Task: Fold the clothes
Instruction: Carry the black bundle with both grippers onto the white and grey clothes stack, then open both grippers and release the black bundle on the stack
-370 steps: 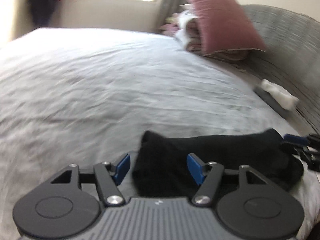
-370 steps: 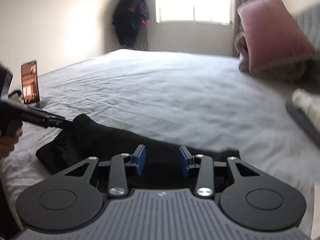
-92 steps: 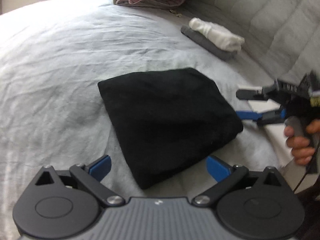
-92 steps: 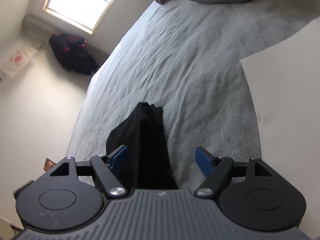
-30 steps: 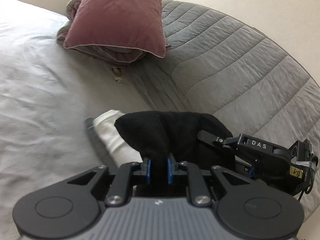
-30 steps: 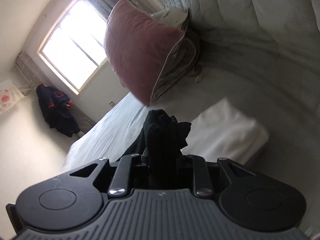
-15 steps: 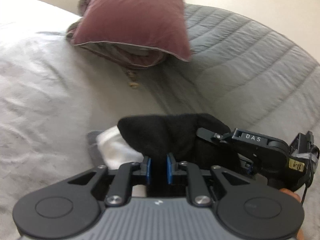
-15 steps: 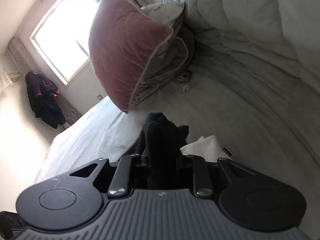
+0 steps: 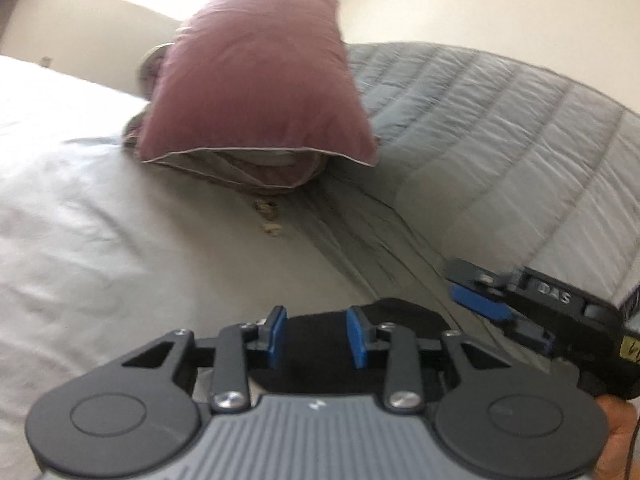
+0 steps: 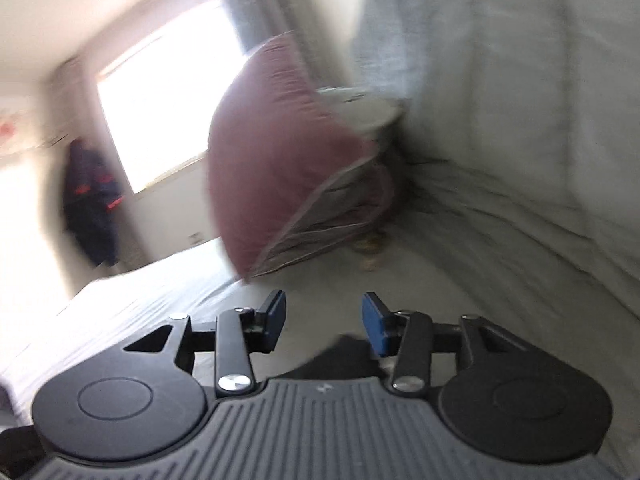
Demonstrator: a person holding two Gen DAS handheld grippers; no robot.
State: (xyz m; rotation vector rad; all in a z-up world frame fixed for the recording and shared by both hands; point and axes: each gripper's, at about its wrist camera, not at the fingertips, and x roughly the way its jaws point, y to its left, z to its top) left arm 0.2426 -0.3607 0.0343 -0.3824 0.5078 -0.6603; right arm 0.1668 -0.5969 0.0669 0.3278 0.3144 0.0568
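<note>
The left tongs (image 9: 316, 336) stand spread, their blue pads apart on either side of a black folded garment (image 9: 400, 316) that lies on the bed (image 9: 100, 240) directly below and just ahead of them. No pad presses the cloth; it sits in the gap, low in the left wrist view, its far edge rounded and compact. The right tongs (image 10: 324, 326) are spread too and hold nothing; in the right wrist view only a dark corner of the garment (image 10: 340, 354) shows beneath the fingers, near the right pad. That view is blurred, so the cloth's outline there cannot be read.

From the left wrist view the right tongs (image 9: 476, 294) come in from the right side, just beyond the garment's right end, so the bundle lies between the two tools, its longer run going across from one to the other. The left tongs seem the nearer, being right over it.

The garment rests near the quilted grey headboard (image 9: 500, 140), well short of the mauve pillow (image 9: 256, 80). It looks folded and set down, both tongs free of it.
</note>
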